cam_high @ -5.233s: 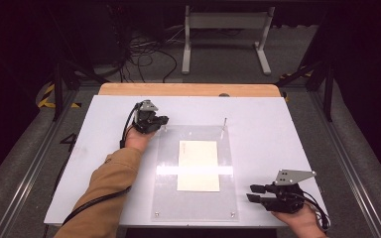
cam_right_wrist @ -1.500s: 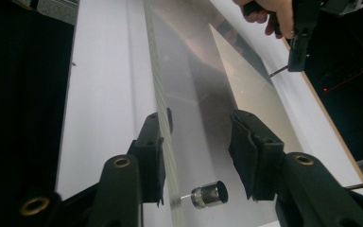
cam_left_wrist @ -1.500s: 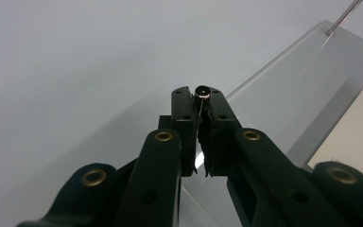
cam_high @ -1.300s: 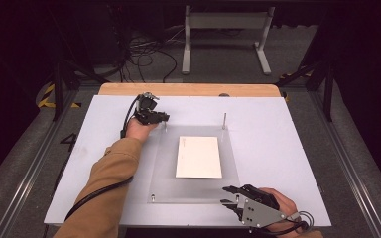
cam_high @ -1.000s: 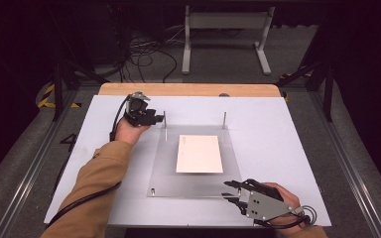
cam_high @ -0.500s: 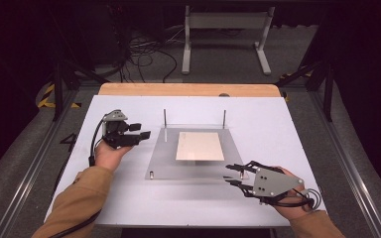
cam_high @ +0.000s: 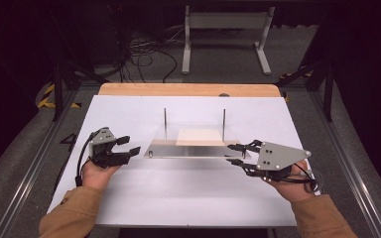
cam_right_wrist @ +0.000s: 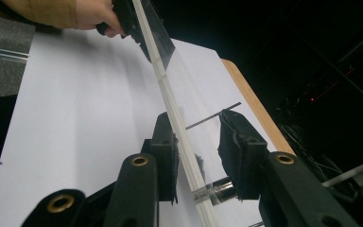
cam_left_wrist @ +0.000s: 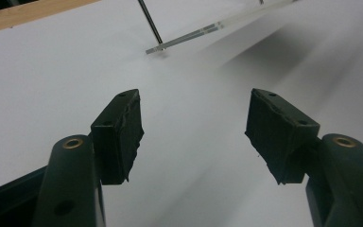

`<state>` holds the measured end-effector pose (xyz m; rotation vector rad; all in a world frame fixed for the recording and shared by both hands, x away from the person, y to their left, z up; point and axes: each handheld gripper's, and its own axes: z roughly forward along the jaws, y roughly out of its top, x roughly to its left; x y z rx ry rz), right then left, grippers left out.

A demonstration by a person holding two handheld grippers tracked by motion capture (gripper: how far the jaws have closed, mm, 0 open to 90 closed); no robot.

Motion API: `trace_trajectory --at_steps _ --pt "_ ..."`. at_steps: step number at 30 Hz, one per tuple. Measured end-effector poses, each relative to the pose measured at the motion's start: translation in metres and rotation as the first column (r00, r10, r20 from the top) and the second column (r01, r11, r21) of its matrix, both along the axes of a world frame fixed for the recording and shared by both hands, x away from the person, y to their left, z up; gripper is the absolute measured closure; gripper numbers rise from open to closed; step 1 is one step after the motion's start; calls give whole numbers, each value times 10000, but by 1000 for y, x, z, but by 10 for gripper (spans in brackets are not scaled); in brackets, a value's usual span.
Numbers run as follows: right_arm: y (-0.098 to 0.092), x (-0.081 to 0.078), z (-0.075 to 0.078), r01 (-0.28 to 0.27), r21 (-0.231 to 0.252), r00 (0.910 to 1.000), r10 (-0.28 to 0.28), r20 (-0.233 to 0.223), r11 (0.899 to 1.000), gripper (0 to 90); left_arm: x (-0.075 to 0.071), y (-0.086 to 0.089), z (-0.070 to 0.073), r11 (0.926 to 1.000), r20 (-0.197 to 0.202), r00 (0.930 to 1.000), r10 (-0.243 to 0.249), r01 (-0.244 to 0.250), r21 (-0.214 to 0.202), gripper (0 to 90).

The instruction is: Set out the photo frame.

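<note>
White tabletop (cam_high: pixel 188 193) lay under our level forearms; our right gripper (cam_high: pixel 234 154) held the clear plate's (cam_high: pixel 188 148) raised corner. Our left gripper (cam_high: pixel 131 145), jaws just widened with nothing between them, hung beside the plate.

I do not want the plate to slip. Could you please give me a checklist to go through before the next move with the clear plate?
1. Right hand-held gripper has the clear plate: ok, the plate's near right edge runs between its jaws.
2. Left hand-held gripper supports the plate: not ok. Its jaws have just been opening, nothing is between them, and it is apart from the near left corner.
3. Pale sheet lies within the plate's outline: ok.
4. Sheet on top of the plate or under it: cannot tell.
5. Two thin posts at the far side stand upright: ok.
</note>
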<state>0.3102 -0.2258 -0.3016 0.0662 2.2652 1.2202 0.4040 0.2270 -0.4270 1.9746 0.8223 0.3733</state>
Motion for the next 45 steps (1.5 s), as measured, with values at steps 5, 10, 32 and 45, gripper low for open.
trace_trajectory --at_steps 5,10,32,45 --pt "0 8 9 -24 30 10000 25 -59 10000 675 -1 -1 -6 9999 -105 9998 -165 165 6 353" --pt "-1 14 13 50 228 9999 -53 138 9997 666 1 0 -9 9999 -115 9999 -119 118 -18 352" --pt "-4 72 51 691 1381 9976 -683 -108 9880 609 -14 12 -12 9998 69 9999 -79 77 158 321" --pt "-22 114 54 1774 3427 9840 -1604 -776 9225 607 -24 27 -13 9997 70 9997 224 -224 -31 318"
